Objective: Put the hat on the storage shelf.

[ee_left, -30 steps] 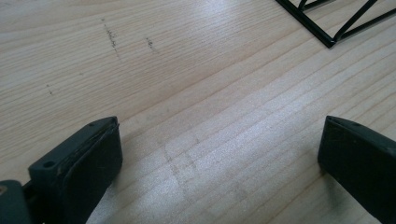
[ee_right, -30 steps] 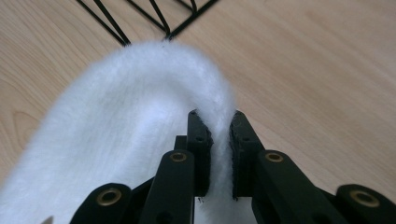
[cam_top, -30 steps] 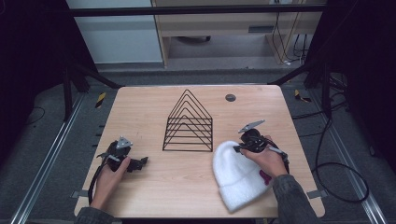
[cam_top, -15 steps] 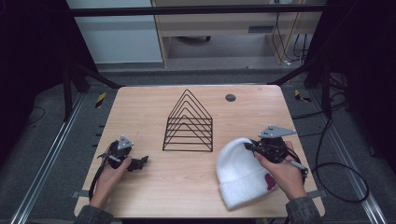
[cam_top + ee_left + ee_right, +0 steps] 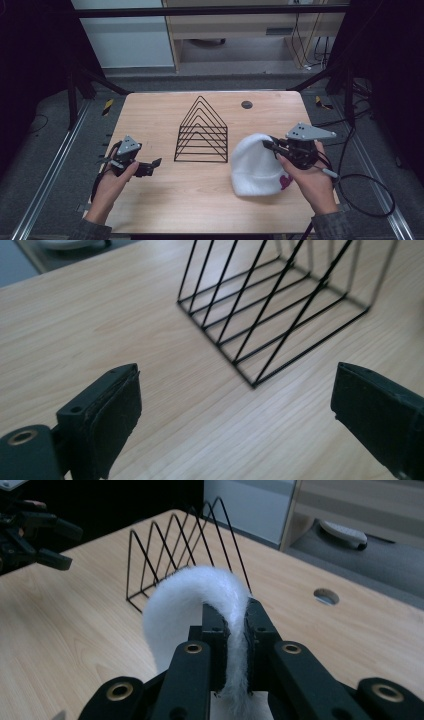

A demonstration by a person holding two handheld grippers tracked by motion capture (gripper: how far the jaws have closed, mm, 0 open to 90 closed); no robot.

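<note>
A white knitted hat [image 5: 252, 167] with a small red mark hangs at the table's right front, its lower part resting on the wood. My right gripper [image 5: 266, 145] is shut on the hat's edge. In the right gripper view the white fabric [image 5: 185, 600] arches up from between the two pressed jaws of the right gripper [image 5: 235, 625]. A black wire rack [image 5: 202, 132] of triangle dividers stands mid-table, left of the hat. My left gripper [image 5: 150, 166] hovers left of the rack, open. Its jaws have just been closing slightly, and the left gripper [image 5: 235, 410] has nothing between them. The rack's corner [image 5: 270, 305] lies ahead of it.
The wooden table [image 5: 165, 205] has a round cable hole [image 5: 246, 104] behind the rack at the right. Dark floor and metal frame rails surround the table. A cable trails from the right gripper off the right edge.
The right gripper has risen and shifted right, pulling the hat's edge up off the table. The left gripper has lifted a little above the wood.
</note>
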